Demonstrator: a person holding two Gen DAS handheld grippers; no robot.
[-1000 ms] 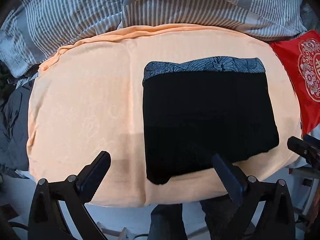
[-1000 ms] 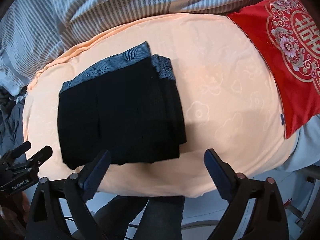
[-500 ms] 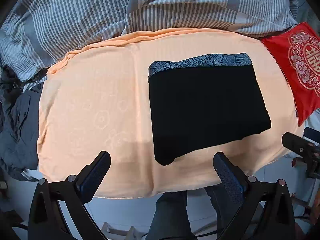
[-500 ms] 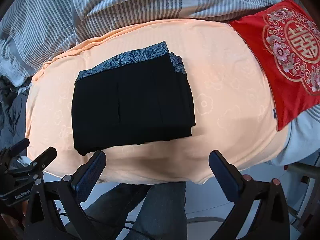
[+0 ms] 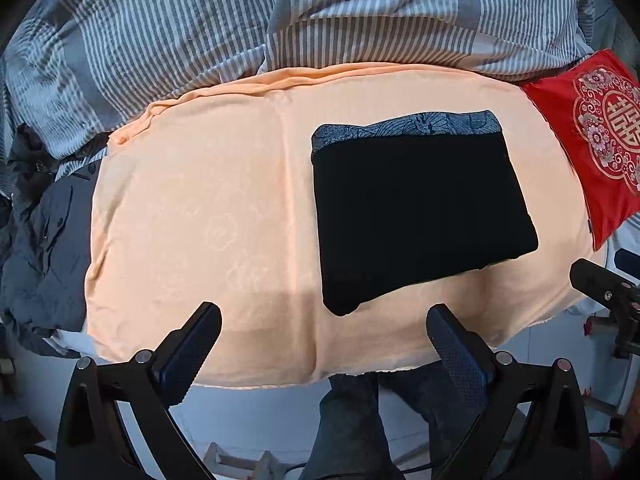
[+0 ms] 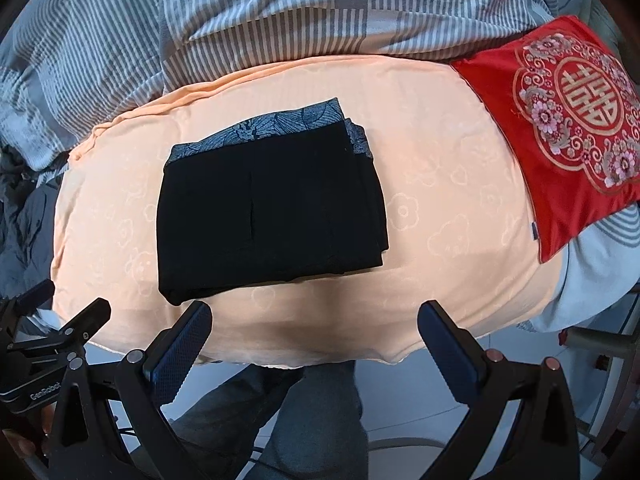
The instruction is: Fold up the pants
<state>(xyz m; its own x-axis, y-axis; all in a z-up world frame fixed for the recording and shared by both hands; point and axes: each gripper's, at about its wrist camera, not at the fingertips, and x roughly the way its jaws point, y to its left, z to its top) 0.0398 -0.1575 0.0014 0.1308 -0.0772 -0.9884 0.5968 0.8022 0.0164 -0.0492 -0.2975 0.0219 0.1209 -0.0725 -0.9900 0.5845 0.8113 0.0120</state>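
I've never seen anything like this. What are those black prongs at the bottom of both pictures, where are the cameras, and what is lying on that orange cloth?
No robot here: a person holds a two-finger gripper in each hand, and each gripper carries a wide-angle camera looking forward along its fingers. The prongs are those fingers. One picture comes from the left gripper, the other from the right gripper. Both stand wide open and hold nothing.

Each camera also catches the other tool at its edge. The person's legs in jeans show below.

On the peach cloth lie folded black pants, a neat rectangle with a blue-grey patterned waistband along the far edge. The right view shows the stacked layers at one side. Beside the cloth is a red embroidered cushion, behind it striped bedding, and at the left a crumpled dark garment.
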